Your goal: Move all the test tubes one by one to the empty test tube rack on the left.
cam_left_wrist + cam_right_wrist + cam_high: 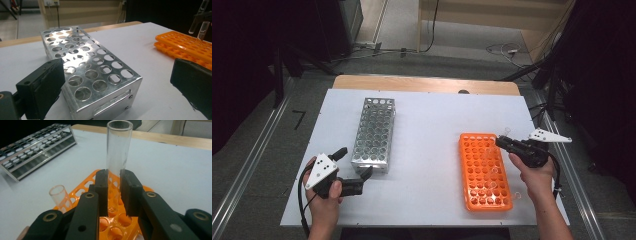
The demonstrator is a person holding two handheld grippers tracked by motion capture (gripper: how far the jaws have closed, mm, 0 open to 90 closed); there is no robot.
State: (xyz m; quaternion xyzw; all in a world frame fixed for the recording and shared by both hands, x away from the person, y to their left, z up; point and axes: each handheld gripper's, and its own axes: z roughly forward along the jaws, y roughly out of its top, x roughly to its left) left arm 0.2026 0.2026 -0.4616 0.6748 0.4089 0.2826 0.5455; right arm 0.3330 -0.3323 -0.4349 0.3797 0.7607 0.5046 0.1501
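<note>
White bench top (432, 150) on a wooden table, grey floor beyond, dark surroundings at both sides.

Right gripper (114, 191): jaws closed narrow on a clear glass test tube (118, 147), pads pressing its lower part from both sides. Tube long axis runs straight up along the jaws in the right gripper view, open mouth at the far end, bottom end toward the orange rack (110, 220) below. Tube is transparent, colourless, apparently empty, with a plain round rim. In the high view the right gripper (504, 141) sits over the far right corner of the orange rack (484, 170). A second clear tube (60, 196) stands tilted in that rack, just beside the held one.

Left gripper (354, 165): jaws wide apart, nothing between them, near the close end of the metal rack (374, 135). The metal rack (87, 70) is shiny, with rows of round holes; it stands well apart from the orange one.
</note>
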